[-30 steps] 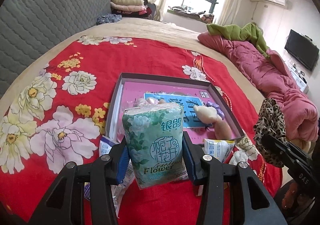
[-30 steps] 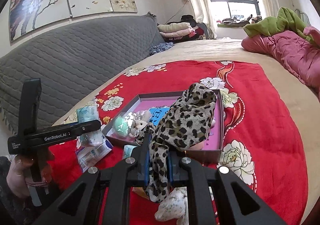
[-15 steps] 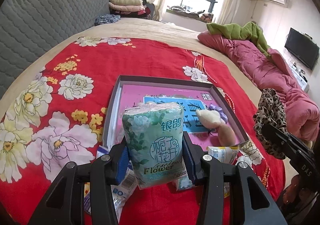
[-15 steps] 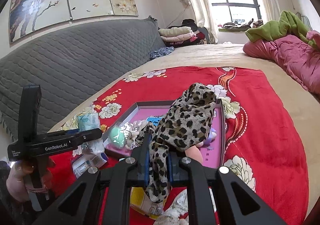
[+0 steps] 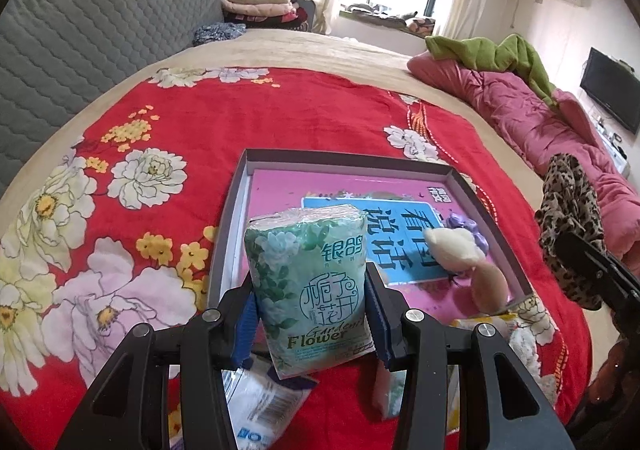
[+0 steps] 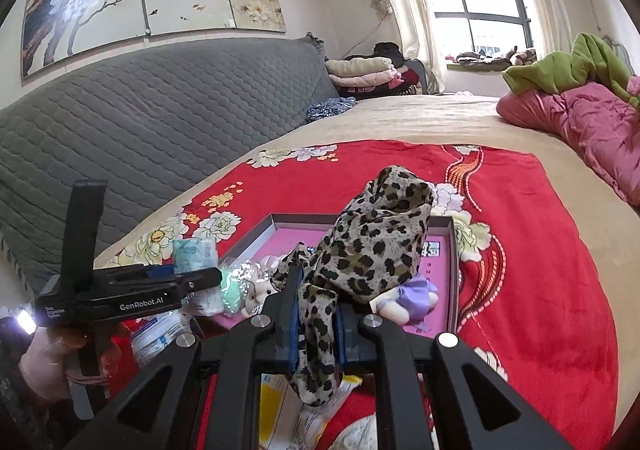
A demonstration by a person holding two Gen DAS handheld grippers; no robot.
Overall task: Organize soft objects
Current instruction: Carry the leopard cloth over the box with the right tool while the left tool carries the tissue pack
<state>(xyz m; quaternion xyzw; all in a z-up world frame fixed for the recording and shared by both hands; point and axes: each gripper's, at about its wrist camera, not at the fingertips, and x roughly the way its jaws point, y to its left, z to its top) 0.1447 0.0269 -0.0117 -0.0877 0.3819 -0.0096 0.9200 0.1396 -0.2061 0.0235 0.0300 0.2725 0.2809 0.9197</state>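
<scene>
My left gripper (image 5: 311, 318) is shut on a green tissue pack (image 5: 310, 282) and holds it above the near edge of the shallow box with a pink floor (image 5: 280, 185). My right gripper (image 6: 316, 324) is shut on a leopard-print cloth (image 6: 376, 246), held above the same box (image 6: 454, 250). The cloth also shows at the right of the left wrist view (image 5: 568, 205). A cream and purple plush toy (image 5: 460, 246) lies in the box. The tissue pack shows in the right wrist view (image 6: 194, 250).
Plastic packets (image 5: 260, 402) and a yellow packet (image 6: 280, 402) lie on the red flowered blanket (image 5: 200, 117) in front of the box. A grey headboard (image 6: 140, 121) runs along the left. A pink quilt (image 5: 520, 109) lies at the far right.
Both grippers have risen and drawn back a little with their loads. The box now sits lower and farther in both views.
</scene>
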